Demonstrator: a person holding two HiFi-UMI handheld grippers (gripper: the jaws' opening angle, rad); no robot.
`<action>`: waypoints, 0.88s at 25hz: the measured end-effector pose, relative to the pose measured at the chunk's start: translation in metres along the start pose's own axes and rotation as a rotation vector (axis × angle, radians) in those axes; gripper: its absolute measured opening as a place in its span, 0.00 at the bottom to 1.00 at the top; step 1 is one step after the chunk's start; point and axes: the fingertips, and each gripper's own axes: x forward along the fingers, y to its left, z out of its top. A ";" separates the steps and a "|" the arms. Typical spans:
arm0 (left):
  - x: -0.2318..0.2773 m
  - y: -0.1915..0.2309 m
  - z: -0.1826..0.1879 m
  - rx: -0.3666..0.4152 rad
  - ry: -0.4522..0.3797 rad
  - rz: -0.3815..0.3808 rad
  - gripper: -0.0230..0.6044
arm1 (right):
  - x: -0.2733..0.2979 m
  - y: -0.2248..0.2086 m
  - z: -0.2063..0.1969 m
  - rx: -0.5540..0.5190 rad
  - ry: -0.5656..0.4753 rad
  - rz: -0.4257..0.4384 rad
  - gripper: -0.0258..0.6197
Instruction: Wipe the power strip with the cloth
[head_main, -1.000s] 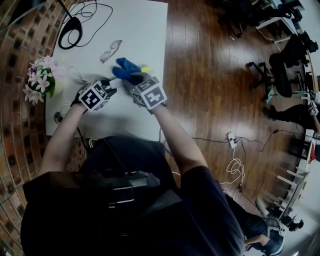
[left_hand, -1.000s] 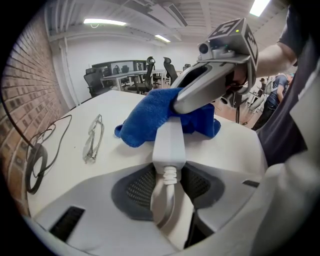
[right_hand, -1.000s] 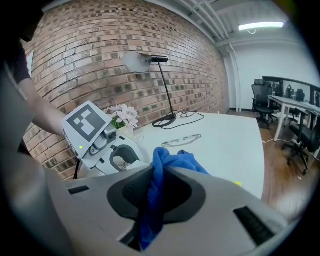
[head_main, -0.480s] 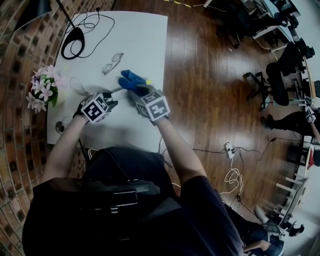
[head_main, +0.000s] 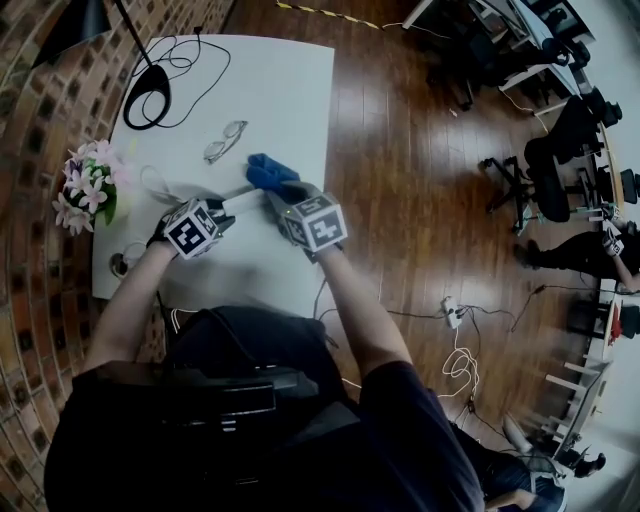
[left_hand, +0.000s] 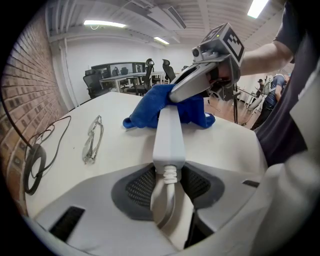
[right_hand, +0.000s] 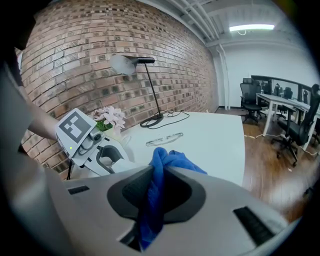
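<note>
Well, in the head view my left gripper and right gripper meet over the white table, with the blue cloth bunched against the far end of the power strip. The left gripper view shows my jaws clamped only on the strip's cord end. It is a smooth, hard white bar with a ribbed cord collar, so pressing hard at the far end could lever it out of the mesh pads. The right gripper view shows my jaws pinching a soft, floppy fold of cloth. A dragging stroke might tug it free, or sweep the thin-framed glasses nearby.
</note>
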 end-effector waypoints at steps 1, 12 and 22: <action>0.000 0.000 0.000 0.000 -0.001 -0.001 0.32 | -0.001 -0.002 0.000 0.005 0.000 -0.002 0.12; 0.000 0.000 0.000 0.007 0.000 0.001 0.32 | -0.008 -0.016 -0.001 0.008 0.008 -0.031 0.12; 0.001 0.001 -0.003 0.006 0.008 0.003 0.31 | -0.009 -0.023 -0.001 0.011 0.039 -0.020 0.12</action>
